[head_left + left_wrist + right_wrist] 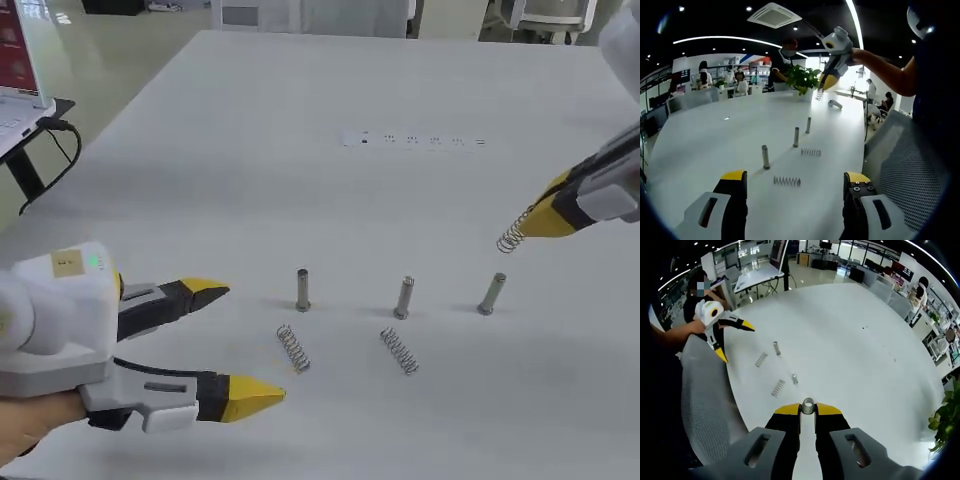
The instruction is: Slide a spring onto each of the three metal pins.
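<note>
Three metal pins (403, 298) stand upright in a row on the white table (300, 120) in the head view, with two loose springs (292, 347) lying just before them; the left gripper (252, 343) is low with its jaws wide apart, and the right gripper (525, 227) is raised, clamped on a third spring (512, 236) near the rightmost pin. Left gripper view: its yellow-tipped jaws gape, with the pins and loose springs beyond. Right gripper view: its jaws are pressed together on that spring's end, high over the table.

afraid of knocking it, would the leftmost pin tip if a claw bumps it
Probably: the pin stands upright, tall and thin, so a bump likely topples it. Fallen, its round body may roll on the smooth table.
</note>
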